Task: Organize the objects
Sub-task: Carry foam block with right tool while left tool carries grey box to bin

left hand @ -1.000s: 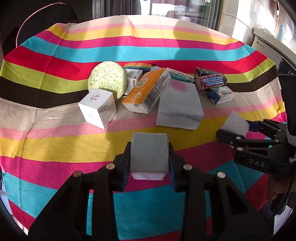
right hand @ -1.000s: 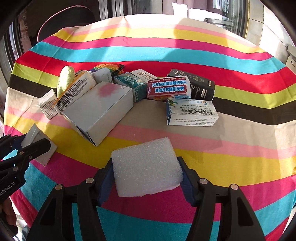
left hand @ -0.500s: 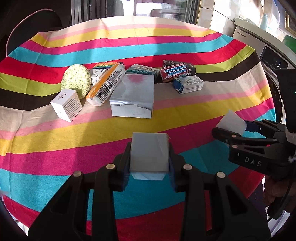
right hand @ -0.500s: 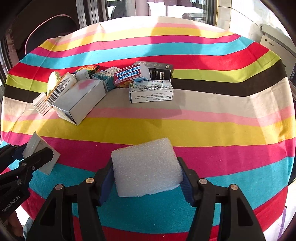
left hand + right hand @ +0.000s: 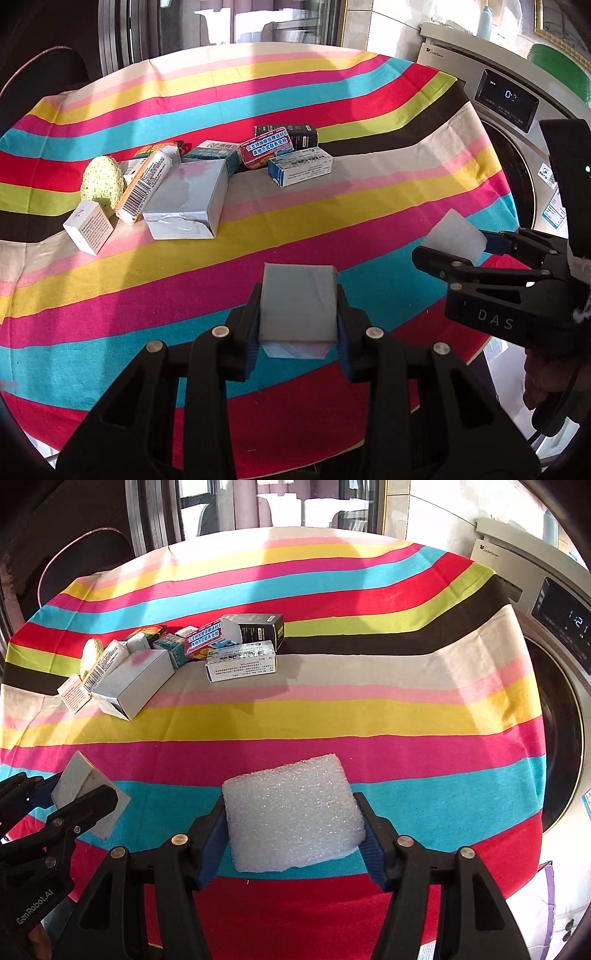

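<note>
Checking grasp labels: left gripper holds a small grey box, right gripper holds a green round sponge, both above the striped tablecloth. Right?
Not quite. The right gripper holds a white foam block, as the right wrist view shows; the green round sponge lies in the pile on the striped tablecloth. The left gripper does hold the small grey box.

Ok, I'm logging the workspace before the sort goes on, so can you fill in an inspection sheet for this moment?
Surface: table under a striped cloth.
Job's things: small grey box in the left gripper; white foam block in the right gripper.
Clutter: pile at the far left with a large grey box, orange carton, green sponge, white cube box, blue-and-white box, red-labelled box and black box.
Grippers: both shut on their items, held above the cloth.
Cables: nothing seen.
Surroundings: washing machine at right, windows behind.
</note>
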### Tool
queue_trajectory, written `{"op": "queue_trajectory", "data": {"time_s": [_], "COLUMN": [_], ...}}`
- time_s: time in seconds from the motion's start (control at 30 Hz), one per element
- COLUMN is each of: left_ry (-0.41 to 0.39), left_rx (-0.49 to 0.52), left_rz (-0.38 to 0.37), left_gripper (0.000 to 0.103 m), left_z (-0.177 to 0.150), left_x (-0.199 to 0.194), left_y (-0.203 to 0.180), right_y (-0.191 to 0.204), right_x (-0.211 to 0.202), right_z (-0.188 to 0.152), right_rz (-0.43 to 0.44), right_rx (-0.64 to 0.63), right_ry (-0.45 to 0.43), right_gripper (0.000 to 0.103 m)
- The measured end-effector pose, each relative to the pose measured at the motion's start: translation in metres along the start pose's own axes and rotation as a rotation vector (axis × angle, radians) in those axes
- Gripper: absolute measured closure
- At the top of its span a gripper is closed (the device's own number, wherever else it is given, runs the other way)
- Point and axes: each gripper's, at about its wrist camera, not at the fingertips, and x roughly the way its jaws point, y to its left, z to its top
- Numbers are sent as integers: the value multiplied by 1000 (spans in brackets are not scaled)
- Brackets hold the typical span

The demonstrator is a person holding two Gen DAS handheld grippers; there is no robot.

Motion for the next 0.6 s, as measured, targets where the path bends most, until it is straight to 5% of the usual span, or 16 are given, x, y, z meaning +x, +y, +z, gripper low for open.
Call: {"op": "queue_trajectory", "data": {"time_s": [0.6], "left_ry": [9], "left_rx": [193], "left_rz": [-188], "left_gripper": [65], "left_z": [-3], "left_x": [-15], "left_y": [-119], "right_y": [-91], "right_x": [-44], "right_z": [-57], "right_rz": [-141], "right_rx": [132], "right_ry": [11], "right_gripper": [40]}}
